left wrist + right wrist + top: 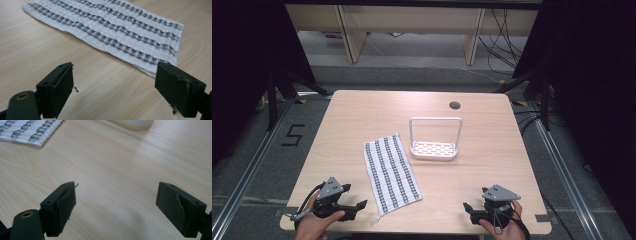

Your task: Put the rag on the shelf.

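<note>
A white waffle-weave cloth (pixel 391 172) with dark patterned stripes lies flat on the wooden table (pixel 362 112), left of centre; the left gripper view has the cloth (pixel 112 32) just beyond the jaws. Behind it to the right stands a white rack (pixel 434 140) with a tall bail handle and a slotted base. My left gripper (pixel 354 205) rests at the front left, open, pointing at the cloth's near corner; its jaws (pixel 115 90) hold nothing. My right gripper (pixel 469 210) sits at the front right, open and empty (pixel 116 207), over bare wood.
A round cable hole (pixel 455 105) sits near the table's far edge. Dark curtains flank both sides. Wooden furniture legs and loose cables (pixel 504 40) lie on the floor beyond the table. The cloth's corner (pixel 27 132) and the rack's base (pixel 135 123) edge the right gripper view.
</note>
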### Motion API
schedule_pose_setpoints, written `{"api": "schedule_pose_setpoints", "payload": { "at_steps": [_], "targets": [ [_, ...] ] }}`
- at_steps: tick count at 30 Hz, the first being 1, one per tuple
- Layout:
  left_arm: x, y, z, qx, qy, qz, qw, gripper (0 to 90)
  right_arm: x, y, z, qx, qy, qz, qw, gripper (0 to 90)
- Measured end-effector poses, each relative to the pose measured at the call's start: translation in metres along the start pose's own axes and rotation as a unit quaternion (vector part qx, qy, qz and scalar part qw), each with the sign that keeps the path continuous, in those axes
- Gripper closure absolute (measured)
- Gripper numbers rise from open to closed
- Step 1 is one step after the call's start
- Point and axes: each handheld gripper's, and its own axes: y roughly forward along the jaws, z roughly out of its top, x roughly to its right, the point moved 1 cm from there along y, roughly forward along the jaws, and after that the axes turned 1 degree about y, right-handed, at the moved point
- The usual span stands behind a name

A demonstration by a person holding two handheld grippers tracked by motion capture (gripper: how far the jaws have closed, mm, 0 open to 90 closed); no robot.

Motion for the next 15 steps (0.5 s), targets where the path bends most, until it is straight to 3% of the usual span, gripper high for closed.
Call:
{"api": "schedule_pose_setpoints", "payload": {
  "at_steps": [1,6,7,8,10,12,15],
  "targets": [
    [0.001,0.0,0.0,0.005,-0.008,0.006,0.9999,14.7,0.0,0.0,0.0,-0.002,0.003,0.003,1.0,17.8],
    [0.005,0.001,0.001,0.007,-0.002,-0.004,1.0,14.8,-0.004,-0.001,0.002,0.001,0.016,0.016,0.9997,19.6],
    [0.004,0.0,0.001,-0.002,0.013,-0.004,0.9999,14.7,-0.005,-0.001,0.003,0.001,0.018,0.015,0.9997,20.0],
    [0.007,0.002,0.001,0.008,0.001,-0.01,0.9999,14.8,-0.007,-0.001,0.004,0.002,0.015,0.015,0.9998,20.3],
    [0.008,0.001,0.001,-0.002,0.011,-0.014,0.9998,14.8,-0.009,0.0,0.006,0.008,0.004,0.018,0.9998,21.4],
    [0.012,0.003,0.002,0.004,0.005,-0.019,0.9998,14.8,-0.011,0.002,0.01,0.023,-0.002,0.019,0.9995,24.4],
    [0.016,0.003,0.003,0.003,0.009,-0.024,0.9997,14.8,-0.016,0.002,0.015,0.024,0.006,0.032,0.9992,25.6]
  ]
}}
